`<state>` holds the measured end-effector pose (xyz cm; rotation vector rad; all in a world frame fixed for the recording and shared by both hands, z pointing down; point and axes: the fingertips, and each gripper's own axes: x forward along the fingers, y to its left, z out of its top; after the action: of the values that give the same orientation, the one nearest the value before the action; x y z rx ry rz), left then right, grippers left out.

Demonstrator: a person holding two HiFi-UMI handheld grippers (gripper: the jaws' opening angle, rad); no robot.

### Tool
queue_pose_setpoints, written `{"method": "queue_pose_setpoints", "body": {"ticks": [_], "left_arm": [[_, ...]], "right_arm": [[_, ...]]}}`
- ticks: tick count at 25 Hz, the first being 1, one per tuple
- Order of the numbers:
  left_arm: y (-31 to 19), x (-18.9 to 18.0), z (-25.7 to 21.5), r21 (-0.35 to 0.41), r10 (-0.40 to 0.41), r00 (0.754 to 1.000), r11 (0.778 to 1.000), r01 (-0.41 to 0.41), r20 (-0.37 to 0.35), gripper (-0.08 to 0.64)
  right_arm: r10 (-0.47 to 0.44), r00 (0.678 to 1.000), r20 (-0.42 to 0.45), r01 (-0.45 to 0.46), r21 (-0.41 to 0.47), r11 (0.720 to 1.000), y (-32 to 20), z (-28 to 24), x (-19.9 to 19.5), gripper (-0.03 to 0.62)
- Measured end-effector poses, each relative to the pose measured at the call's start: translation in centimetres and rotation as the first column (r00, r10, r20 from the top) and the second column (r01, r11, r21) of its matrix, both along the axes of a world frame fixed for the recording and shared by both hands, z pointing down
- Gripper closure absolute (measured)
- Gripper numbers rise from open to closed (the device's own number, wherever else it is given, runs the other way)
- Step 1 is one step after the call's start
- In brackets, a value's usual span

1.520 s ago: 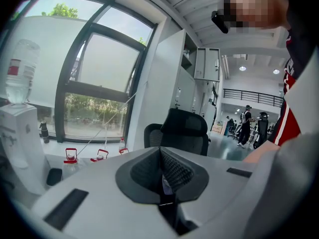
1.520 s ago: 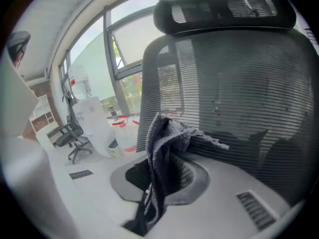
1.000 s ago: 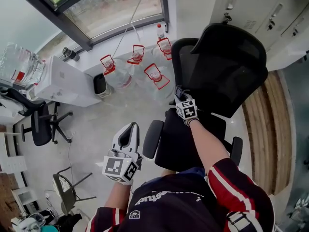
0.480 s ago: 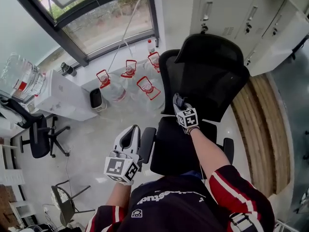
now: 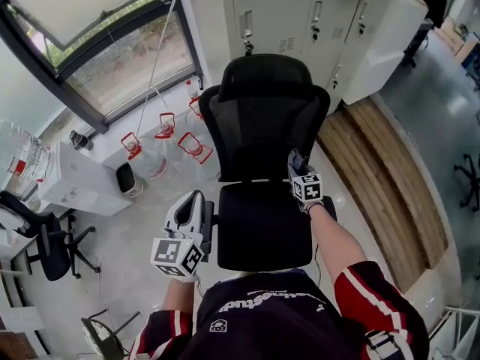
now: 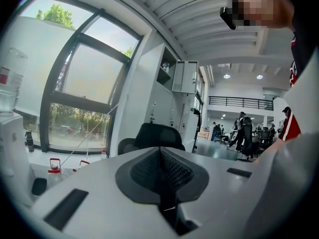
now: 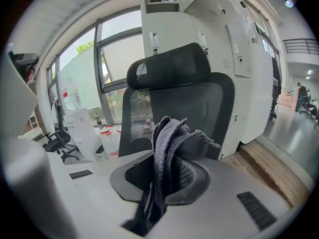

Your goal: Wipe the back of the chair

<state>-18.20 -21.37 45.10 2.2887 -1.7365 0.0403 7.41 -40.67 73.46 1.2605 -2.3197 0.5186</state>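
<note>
The right hand-held gripper (image 5: pixel 295 160) pinches a grey cloth (image 7: pixel 168 151), the chair back (image 5: pixel 262 130) just ahead of it; the left hand-held gripper (image 5: pixel 193 201) has its jaws pressed together, empty.

chair (image 5: pixel 262 126): black mesh | cloth (image 7: pixel 167 148): grey | jug handles (image 5: pixel 164 125): red | lockers (image 5: pixel 277 13): white

Chair (image 5: pixel 266 126) back was matt black mesh; cloth (image 7: pixel 172 148) looked soft fuzzy grey; wooden platform (image 5: pixel 382 171) planks, floor (image 5: pixel 142 223) kinda glossy.

Chair (image 5: pixel 266 137) stands before lockers (image 5: pixel 300 13), with water bottles (image 5: pixel 165 130) to its left.
</note>
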Motion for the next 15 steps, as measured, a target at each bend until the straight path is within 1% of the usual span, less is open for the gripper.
{"method": "queue_pose_setpoints", "body": {"ticks": [4,7,9,12,15], "left_arm": [[1.0,3.5,-0.9,0.019,0.040,0.999,0.999,-0.040,0.004,0.535],[2.2,6.0,-1.6,0.033,0.060,0.998,0.998,-0.061,0.016,0.535],[3.1,7.8,-2.4,0.046,0.080,0.996,0.996,-0.082,0.030,0.535],[4.7,10.3,-3.5,0.068,0.109,0.993,0.991,-0.113,0.055,0.535],[6.2,12.4,-4.5,0.087,0.129,0.988,0.987,-0.136,0.086,0.535]], "right_arm": [[0.115,0.993,-0.036,-0.114,0.027,0.993,3.5,-2.7,8.8,0.532],[0.162,0.986,-0.035,-0.161,0.047,0.986,6.5,-5.8,13.3,0.531],[0.174,0.984,-0.024,-0.172,0.078,0.982,8.5,-8.6,15.2,0.531],[0.165,0.986,0.008,-0.165,0.117,0.979,11.8,-13.2,16.8,0.531],[0.155,0.984,0.090,-0.166,0.136,0.977,15.6,-17.8,16.7,0.531]]}}
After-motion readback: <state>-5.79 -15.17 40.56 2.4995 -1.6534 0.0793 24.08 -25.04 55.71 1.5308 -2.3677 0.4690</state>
